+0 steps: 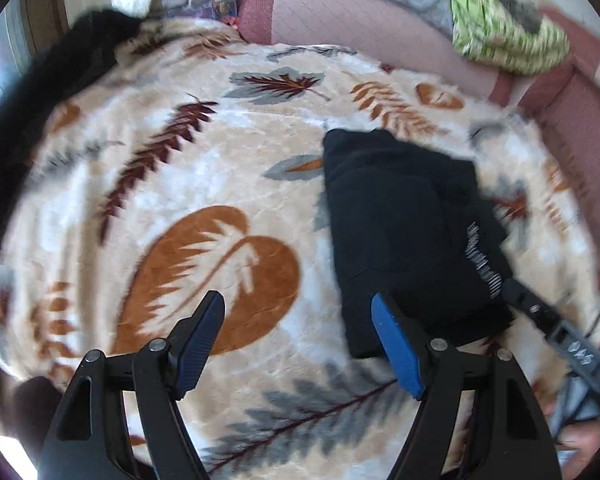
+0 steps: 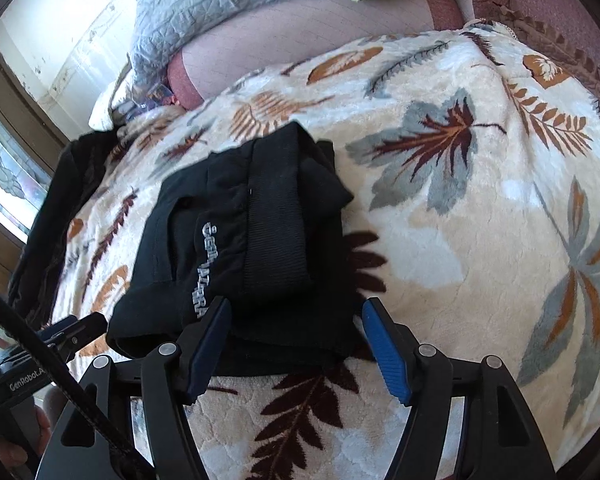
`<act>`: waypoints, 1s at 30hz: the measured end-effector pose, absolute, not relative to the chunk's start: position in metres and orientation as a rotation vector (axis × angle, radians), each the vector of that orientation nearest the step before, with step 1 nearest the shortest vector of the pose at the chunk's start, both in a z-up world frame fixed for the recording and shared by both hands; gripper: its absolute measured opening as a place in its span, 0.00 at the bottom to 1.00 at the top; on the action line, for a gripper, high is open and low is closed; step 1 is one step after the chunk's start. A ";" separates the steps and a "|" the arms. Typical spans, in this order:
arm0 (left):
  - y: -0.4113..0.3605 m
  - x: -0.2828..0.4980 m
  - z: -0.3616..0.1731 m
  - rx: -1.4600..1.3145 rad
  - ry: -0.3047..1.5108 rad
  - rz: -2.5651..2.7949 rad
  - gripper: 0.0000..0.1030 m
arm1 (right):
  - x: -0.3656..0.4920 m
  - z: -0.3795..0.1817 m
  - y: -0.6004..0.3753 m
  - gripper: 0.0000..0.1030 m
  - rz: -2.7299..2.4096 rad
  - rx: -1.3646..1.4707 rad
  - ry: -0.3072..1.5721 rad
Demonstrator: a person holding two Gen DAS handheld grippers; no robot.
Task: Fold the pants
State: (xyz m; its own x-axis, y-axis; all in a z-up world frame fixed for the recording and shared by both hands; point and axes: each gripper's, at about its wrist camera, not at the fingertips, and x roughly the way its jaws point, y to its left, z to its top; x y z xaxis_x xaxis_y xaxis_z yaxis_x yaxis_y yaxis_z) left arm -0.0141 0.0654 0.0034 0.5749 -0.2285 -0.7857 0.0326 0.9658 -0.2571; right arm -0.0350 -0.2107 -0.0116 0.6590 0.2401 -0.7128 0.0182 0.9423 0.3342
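The black folded pants [image 2: 240, 236] lie in a compact bundle on the cream leaf-patterned plush blanket [image 2: 480, 216] spread over the bed. Their white lettering is too warped to read. The right hand-held gripper [image 2: 296, 312] hangs spread at the bundle's near edge, which hides behind its left finger. The left hand-held gripper [image 1: 298, 308] is spread over bare blanket beside the pants [image 1: 404, 236], motion-blurred. A dark garment [image 1: 40, 120] at the frame edge is unclear.

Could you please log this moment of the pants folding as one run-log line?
pants: folded compact on leaf blanket | left gripper: open, empty, beside pants | right gripper: open, jaws straddling near edge | stage: fold looks done
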 end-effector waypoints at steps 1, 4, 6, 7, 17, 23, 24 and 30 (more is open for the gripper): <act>0.071 -0.010 0.005 -0.278 0.942 -0.189 0.74 | -0.035 -0.009 -0.216 0.71 0.126 0.336 0.828; 0.076 0.006 0.007 -0.323 0.923 -0.223 0.77 | -0.029 -0.003 -0.234 0.72 0.109 0.368 0.804; 0.078 0.019 0.005 -0.331 0.926 -0.249 0.77 | -0.020 -0.002 -0.247 0.73 0.115 0.411 0.804; 0.078 0.027 0.002 -0.346 0.938 -0.274 0.77 | -0.012 -0.004 -0.255 0.73 0.131 0.442 0.813; 0.056 0.080 -0.028 -0.423 1.047 -0.445 0.77 | 0.052 -0.029 -0.279 0.73 0.285 0.668 0.880; 0.044 0.097 -0.035 -0.450 1.061 -0.500 0.87 | 0.072 -0.031 -0.269 0.76 0.318 0.643 0.884; 0.042 0.098 -0.036 -0.455 1.064 -0.505 0.89 | 0.075 -0.033 -0.265 0.76 0.340 0.651 0.883; 0.032 0.091 -0.031 -0.486 1.064 -0.551 0.76 | 0.086 -0.038 -0.241 0.72 0.425 0.666 0.869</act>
